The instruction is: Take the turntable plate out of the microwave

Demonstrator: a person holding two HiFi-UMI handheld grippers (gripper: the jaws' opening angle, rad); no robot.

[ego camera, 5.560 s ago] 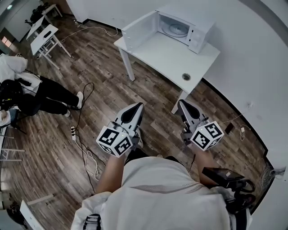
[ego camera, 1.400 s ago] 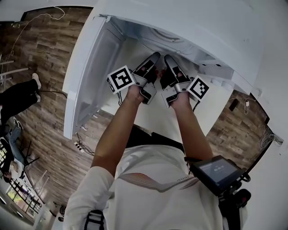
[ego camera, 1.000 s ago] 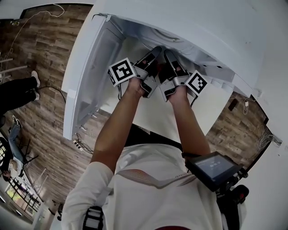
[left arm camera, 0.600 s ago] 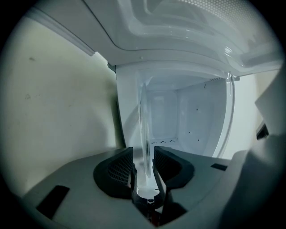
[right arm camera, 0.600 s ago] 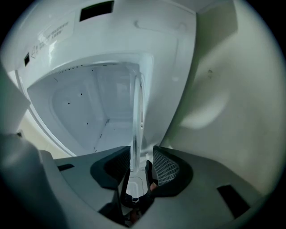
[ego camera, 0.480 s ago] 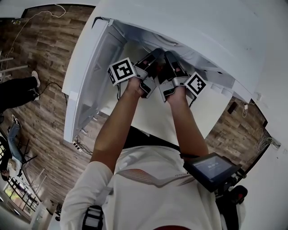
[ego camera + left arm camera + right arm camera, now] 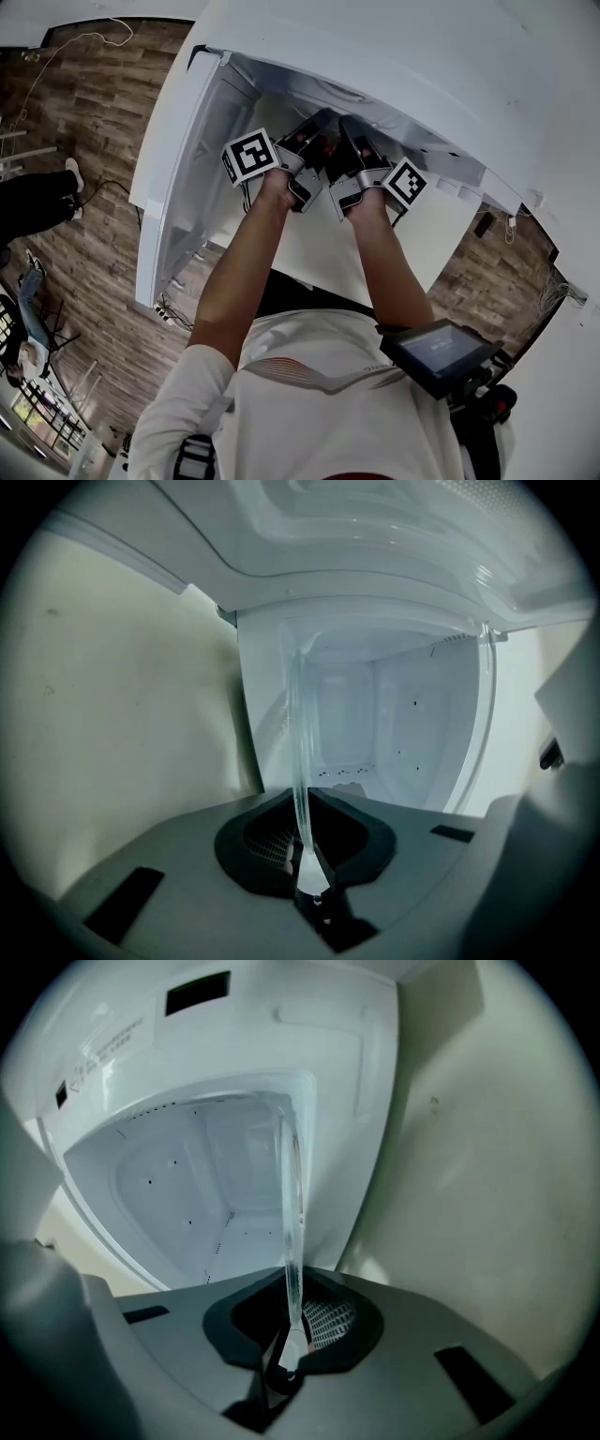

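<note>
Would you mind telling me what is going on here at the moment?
A person is reaching a hand-held gripper in each hand into the open microwave, whose door is swung wide. The left gripper and the right gripper sit side by side, and each has just been closing its jaws, which now pinch the rim of the glass turntable plate. The plate is inside the cavity and has not yet been drawn out.
</note>
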